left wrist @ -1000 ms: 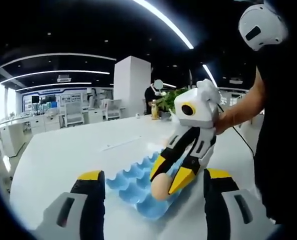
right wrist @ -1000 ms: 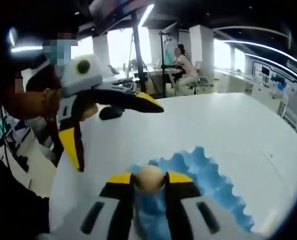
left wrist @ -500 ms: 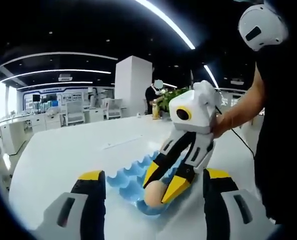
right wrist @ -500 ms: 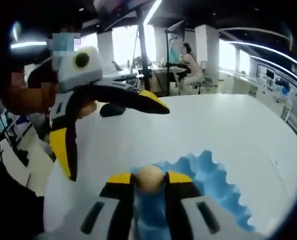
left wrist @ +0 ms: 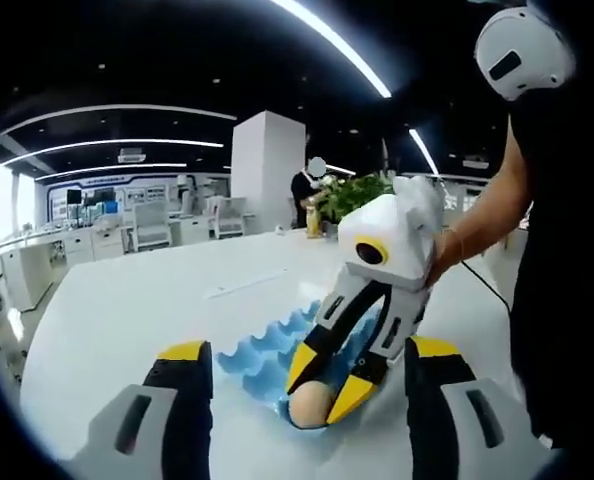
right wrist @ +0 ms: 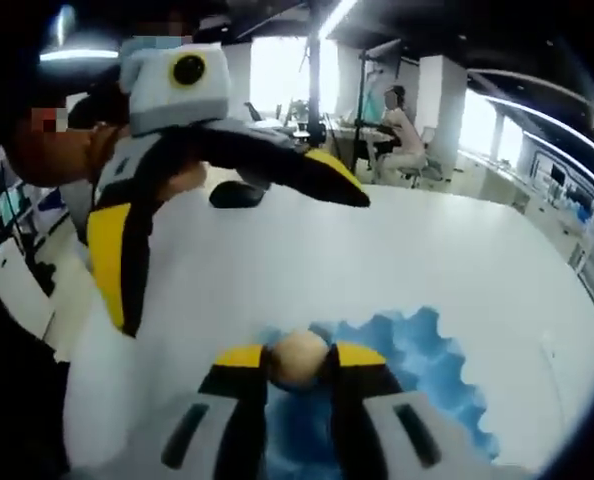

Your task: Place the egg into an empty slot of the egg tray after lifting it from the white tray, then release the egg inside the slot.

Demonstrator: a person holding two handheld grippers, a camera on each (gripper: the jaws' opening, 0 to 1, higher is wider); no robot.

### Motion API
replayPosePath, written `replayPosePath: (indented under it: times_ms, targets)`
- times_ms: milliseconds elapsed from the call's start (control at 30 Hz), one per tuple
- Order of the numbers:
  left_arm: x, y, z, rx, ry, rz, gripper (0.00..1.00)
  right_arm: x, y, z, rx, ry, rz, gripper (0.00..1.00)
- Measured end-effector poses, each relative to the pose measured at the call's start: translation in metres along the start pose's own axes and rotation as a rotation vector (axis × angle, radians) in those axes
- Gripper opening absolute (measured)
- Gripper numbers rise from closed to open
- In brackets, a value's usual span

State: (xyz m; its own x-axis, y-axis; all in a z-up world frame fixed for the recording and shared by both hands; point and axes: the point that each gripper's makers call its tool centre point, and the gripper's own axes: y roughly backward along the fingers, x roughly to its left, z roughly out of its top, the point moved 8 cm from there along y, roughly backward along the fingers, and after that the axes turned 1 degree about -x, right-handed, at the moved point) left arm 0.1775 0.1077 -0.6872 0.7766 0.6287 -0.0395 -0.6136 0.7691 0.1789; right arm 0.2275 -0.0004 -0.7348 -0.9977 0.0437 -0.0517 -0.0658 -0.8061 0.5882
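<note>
Down at the near corner of the blue egg tray (left wrist: 267, 355), the right gripper (left wrist: 325, 388) has its fingers clamped on the egg (left wrist: 310, 403), slot directly beneath, while the left gripper (left wrist: 302, 352) waits with fingers apart.

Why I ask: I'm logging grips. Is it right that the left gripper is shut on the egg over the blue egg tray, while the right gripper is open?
Not quite: the sides are swapped. The right gripper is shut on the egg over the blue egg tray, as the right gripper view shows. The left gripper is open and holds nothing.
</note>
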Motion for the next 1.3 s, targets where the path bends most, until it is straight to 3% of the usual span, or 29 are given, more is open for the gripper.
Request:
replayPosePath:
  times_ms: [333,733,1300]
  targets:
    - [-0.004,0.0,0.002,0.002,-0.006,0.0,0.79,-0.003,0.006,-0.003,-0.048,0.048,-0.01,0.25]
    - [-0.003,-0.003,0.008,-0.002,-0.021,-0.002,0.79,-0.002,0.038,-0.015,-0.086,-0.002,-0.048,0.25]
    - [-0.006,-0.005,0.009,0.017,-0.033,-0.018,0.79,0.003,0.058,-0.03,-0.083,-0.043,-0.079,0.25]
